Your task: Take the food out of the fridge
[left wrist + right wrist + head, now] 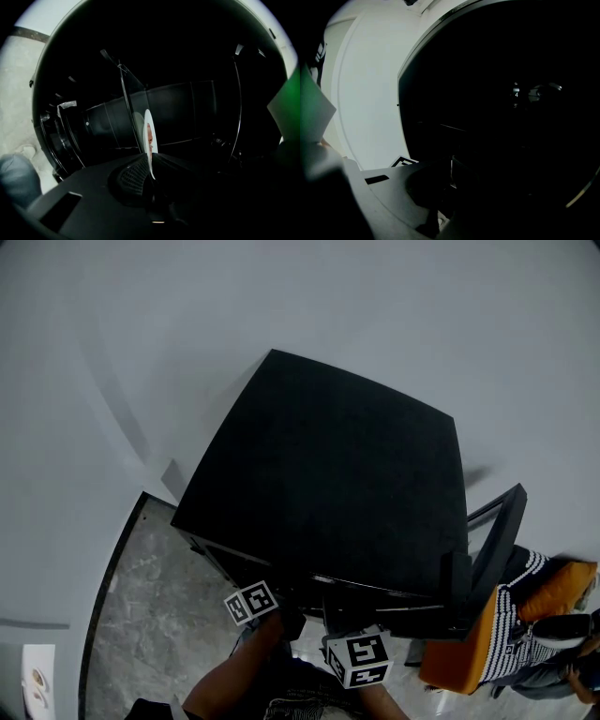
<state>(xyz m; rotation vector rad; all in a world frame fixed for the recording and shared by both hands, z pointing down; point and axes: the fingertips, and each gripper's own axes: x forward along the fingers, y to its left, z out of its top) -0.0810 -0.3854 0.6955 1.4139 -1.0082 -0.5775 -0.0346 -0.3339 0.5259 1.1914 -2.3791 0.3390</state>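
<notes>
- Only a small digit 4 [516, 94] can be read, beside a knob [541, 91] deep in the dark fridge [328, 484].
- Fridge: black, against a white wall [281, 296], on a grey mottled floor [150, 634].
- Both grippers reach side by side into its open front.
- Left gripper [151, 163] pinches the rim of a white plate [148, 124], seen edge-on inside the fridge.
- Right gripper [451, 171]: too dark to tell how its jaws stand.

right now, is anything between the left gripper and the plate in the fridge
Nothing visible: the left gripper grips the rim of the white plate inside the open fridge.
</notes>
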